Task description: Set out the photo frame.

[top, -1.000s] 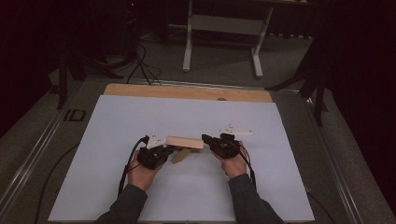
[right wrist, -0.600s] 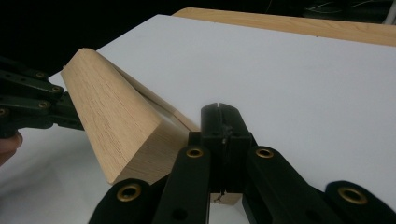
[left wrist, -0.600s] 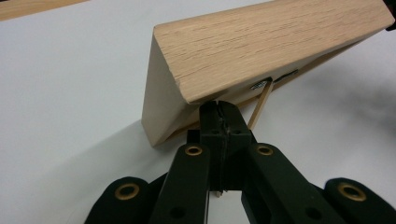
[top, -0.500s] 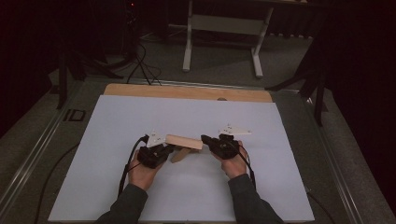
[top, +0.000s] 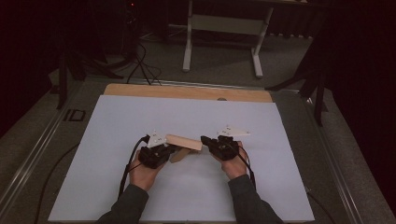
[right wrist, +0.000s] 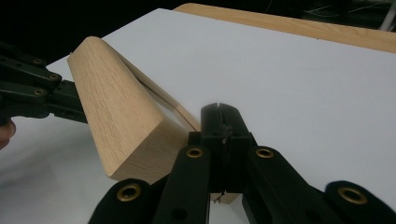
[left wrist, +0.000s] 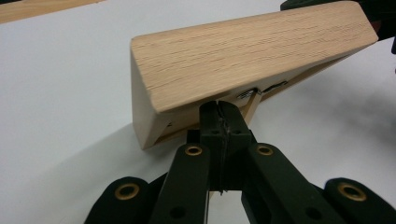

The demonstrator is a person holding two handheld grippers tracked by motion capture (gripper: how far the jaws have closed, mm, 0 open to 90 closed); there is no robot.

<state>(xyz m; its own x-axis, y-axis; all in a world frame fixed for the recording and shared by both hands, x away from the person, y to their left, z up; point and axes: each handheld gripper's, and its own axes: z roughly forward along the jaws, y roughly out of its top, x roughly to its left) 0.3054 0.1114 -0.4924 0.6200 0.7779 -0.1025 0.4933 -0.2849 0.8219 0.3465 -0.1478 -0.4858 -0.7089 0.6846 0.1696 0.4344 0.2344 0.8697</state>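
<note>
Wooden block (top: 184,142) propped between left gripper (top: 169,150) and right gripper (top: 208,141); both jaws fully closed, empty, bracing ends to steady it.

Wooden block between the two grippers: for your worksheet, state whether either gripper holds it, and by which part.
Neither visibly grips the wooden block. The left gripper and right gripper have jaws shut together, tips at the block's underside near opposite ends.
</note>
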